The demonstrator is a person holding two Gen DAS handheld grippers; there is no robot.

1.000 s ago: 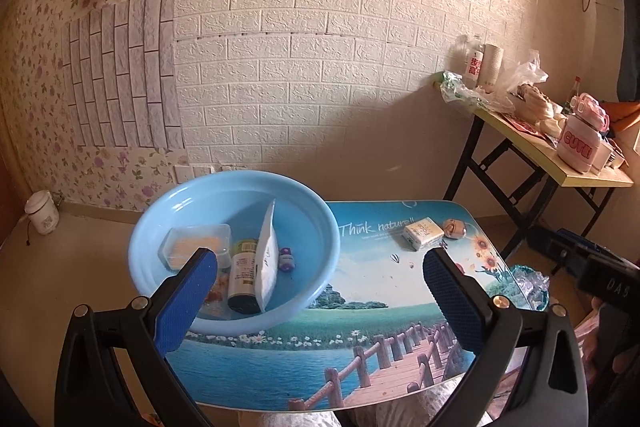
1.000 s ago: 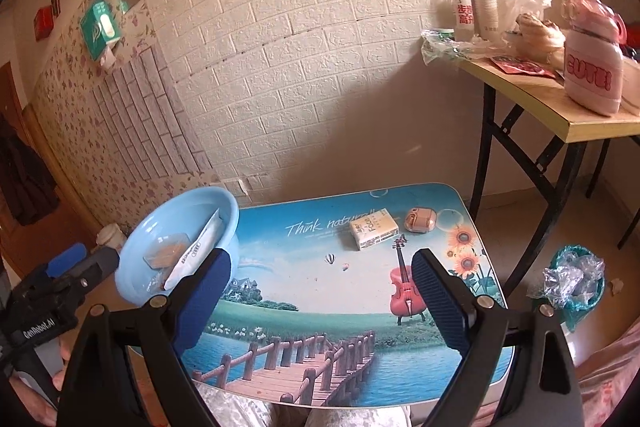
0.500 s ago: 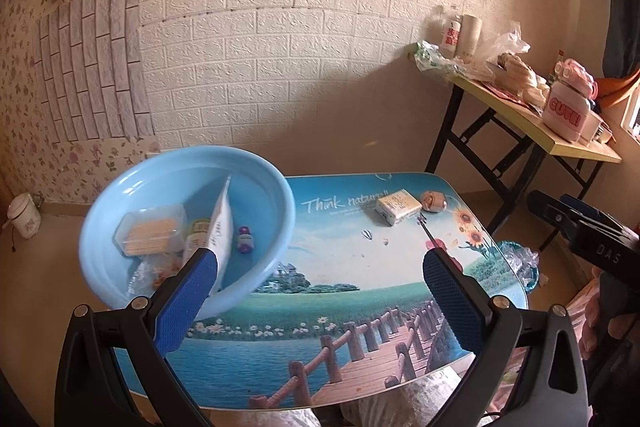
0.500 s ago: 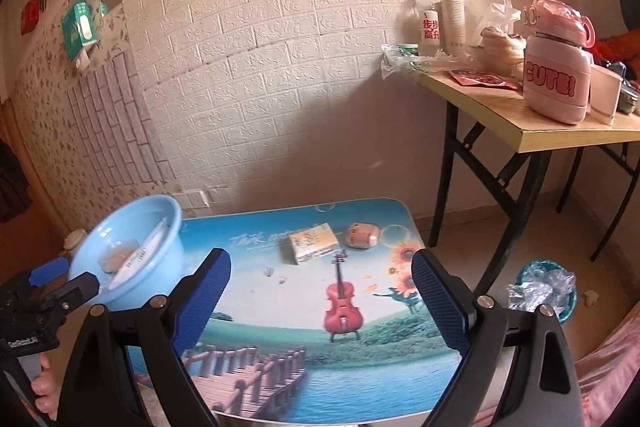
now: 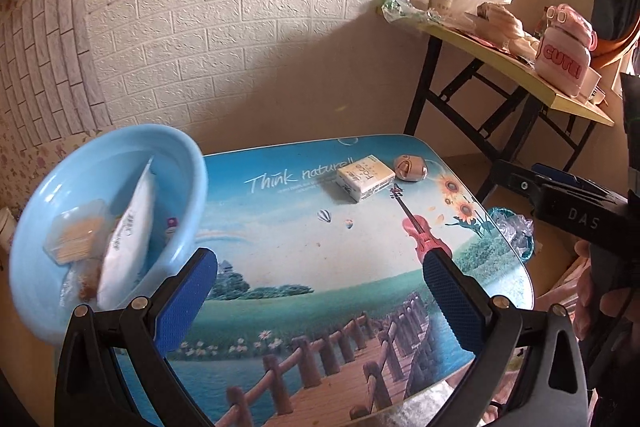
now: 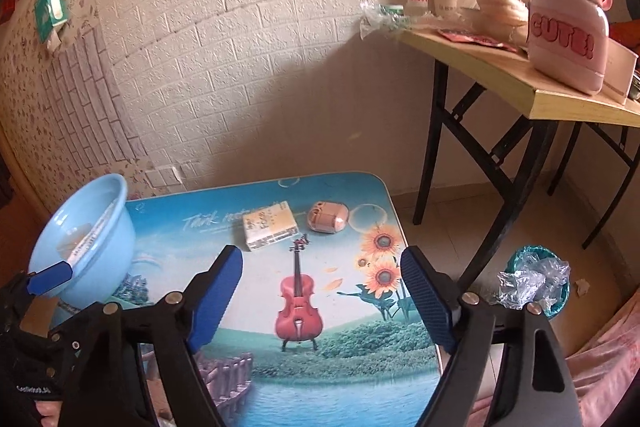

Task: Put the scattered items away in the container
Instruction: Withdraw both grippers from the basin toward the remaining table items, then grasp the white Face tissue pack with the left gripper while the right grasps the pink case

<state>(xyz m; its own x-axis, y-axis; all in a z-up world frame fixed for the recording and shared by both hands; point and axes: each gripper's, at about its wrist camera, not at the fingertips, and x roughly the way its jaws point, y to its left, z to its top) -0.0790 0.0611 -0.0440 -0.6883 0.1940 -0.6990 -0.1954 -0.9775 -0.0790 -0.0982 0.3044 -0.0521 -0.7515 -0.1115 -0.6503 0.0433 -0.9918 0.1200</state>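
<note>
Most items already lie in the blue basin (image 5: 120, 163) at the table's (image 5: 320, 267) nine o'clock edge. Two remain at twelve o'clock: a tissue pack (image 6: 270, 225), long axis running ten to four, and a pink earbud case (image 6: 327, 217) just beside it. The right gripper (image 6: 322, 301), fingers parted but just narrowing, and the left gripper (image 5: 320, 301), fingers released, both hold nothing.
</note>
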